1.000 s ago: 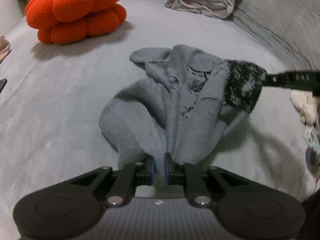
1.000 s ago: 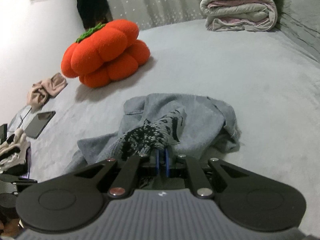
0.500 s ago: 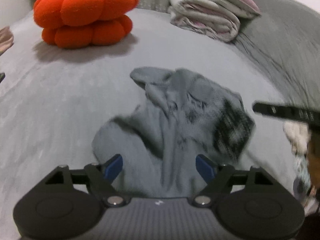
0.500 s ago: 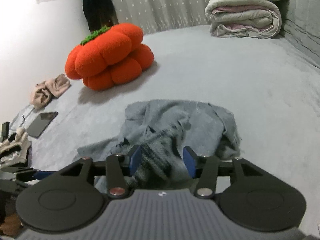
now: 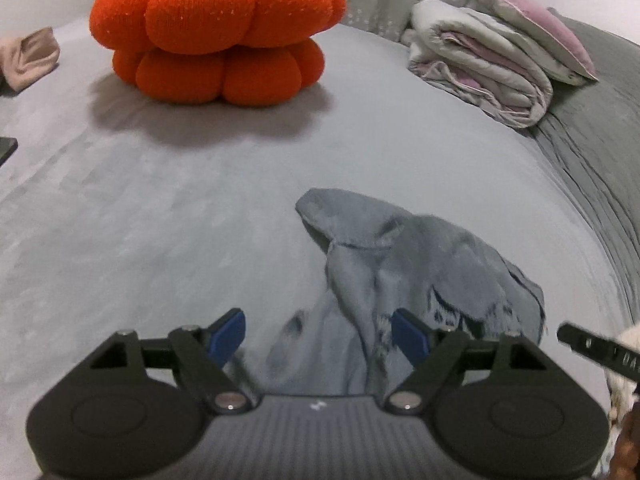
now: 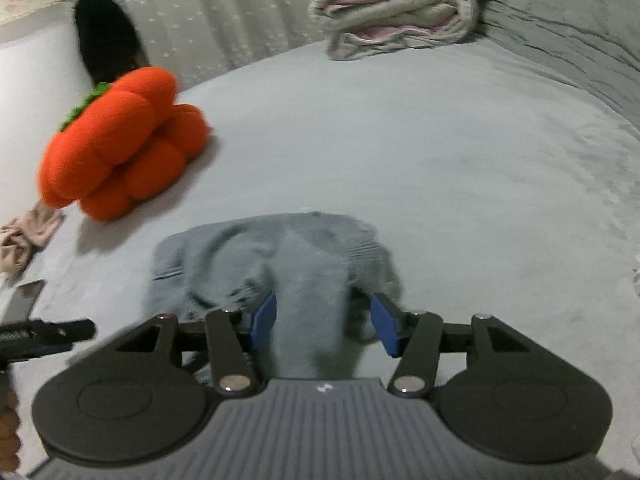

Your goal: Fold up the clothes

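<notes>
Both tongs stand released, jaws just sprung apart: left gripper (image 5: 318, 338) and right gripper (image 6: 324, 320) each frame the grey knit sweater (image 5: 416, 268), dropped crumpled on the bed (image 5: 160, 208) for regripping, likely. Only the right view shows a phone (image 6: 22, 300) far left.

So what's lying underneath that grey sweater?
The grey sweater lies crumpled straight on the grey bedspread, which shows all around it. Whether anything is tucked beneath its folds cannot be seen, since the cloth covers that spot.
</notes>
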`<state>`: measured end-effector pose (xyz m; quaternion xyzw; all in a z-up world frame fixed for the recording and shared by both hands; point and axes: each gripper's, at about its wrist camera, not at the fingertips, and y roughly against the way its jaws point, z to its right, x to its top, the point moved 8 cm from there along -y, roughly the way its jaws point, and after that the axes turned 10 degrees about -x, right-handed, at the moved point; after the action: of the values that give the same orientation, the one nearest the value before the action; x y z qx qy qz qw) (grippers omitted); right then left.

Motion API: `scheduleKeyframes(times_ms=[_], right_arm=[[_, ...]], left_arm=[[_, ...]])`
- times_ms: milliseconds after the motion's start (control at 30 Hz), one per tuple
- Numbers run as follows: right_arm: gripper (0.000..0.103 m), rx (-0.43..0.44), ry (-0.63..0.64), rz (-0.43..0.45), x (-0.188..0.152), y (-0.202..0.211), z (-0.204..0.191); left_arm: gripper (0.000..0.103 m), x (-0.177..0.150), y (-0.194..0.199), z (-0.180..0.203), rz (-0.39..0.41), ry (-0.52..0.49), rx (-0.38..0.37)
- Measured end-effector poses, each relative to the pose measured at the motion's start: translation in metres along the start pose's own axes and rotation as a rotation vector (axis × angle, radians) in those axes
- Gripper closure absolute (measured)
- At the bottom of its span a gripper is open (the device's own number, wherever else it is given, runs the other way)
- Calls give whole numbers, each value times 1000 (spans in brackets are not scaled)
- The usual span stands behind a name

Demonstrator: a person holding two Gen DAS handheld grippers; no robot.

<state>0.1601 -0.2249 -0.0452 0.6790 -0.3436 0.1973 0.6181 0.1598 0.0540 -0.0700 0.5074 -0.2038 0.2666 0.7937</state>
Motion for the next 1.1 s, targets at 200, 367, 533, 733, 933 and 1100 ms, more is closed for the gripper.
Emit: scheduleKeyframes(times_ms=[200,367,533,733,933,1100], right_arm=[[46,-54,-16,-24,4,-23,17],[46,-59,-38,-45,4,-30,25],[46,-47,-48,-68,4,-33,24],[46,-54,-28,-78,4,-37,25],[46,-64,-28,-90,3,-40,27],[46,-65,-22,-95,2,-40,25]], left_arm=[[22,20,-38,-8,-14,11,57],[23,31,-70,-15,-53,37,74],[24,40,-88,-14,-65,33,40],[31,53,-101,-13,-70,62,10],[40,56,-110,-4,-75,28,36],[42,55,-115,2,-83,-13,92]])
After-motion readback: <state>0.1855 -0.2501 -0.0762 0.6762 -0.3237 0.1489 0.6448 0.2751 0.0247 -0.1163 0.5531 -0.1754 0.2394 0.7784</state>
